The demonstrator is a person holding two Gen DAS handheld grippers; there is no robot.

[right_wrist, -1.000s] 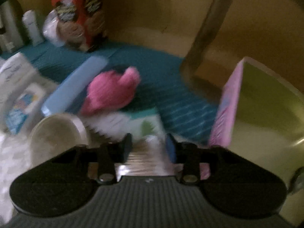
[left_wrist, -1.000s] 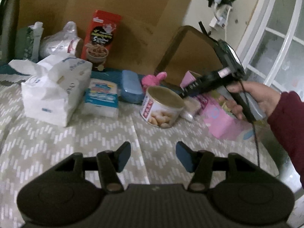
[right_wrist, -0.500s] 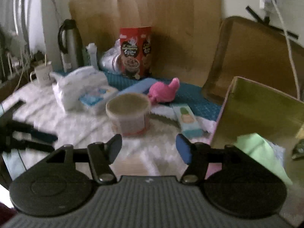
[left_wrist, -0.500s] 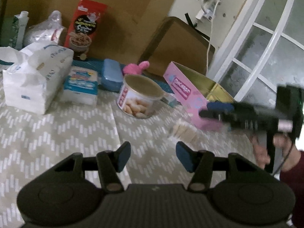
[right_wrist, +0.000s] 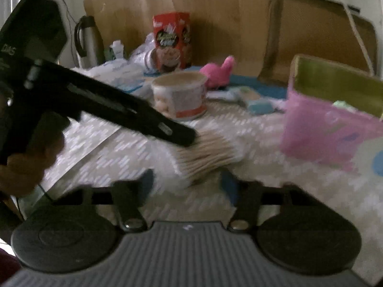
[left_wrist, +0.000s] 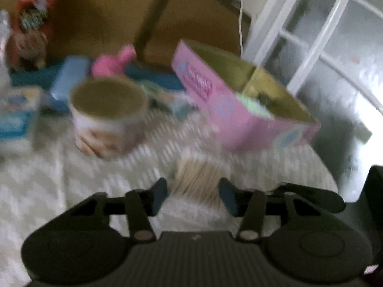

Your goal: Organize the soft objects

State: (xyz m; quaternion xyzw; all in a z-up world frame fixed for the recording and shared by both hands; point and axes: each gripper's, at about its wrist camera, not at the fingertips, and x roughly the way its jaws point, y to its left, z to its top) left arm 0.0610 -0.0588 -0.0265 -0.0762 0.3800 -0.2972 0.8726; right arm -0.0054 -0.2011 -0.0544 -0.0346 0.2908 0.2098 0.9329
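The bundle of cotton swabs (left_wrist: 199,179) lies on the counter (left_wrist: 47,191) near its right edge, just ahead of the left tongs (left_wrist: 192,195), which stand apart and empty. The right tongs (right_wrist: 189,183), also apart, face the bundle from another side, and its sticks run crosswise in their view; I judge the left tongs nearer.

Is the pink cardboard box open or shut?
Open. The pink cardboard box has no lid over its top, its yellowish inner walls show in both views, and a pale green soft item lies inside.
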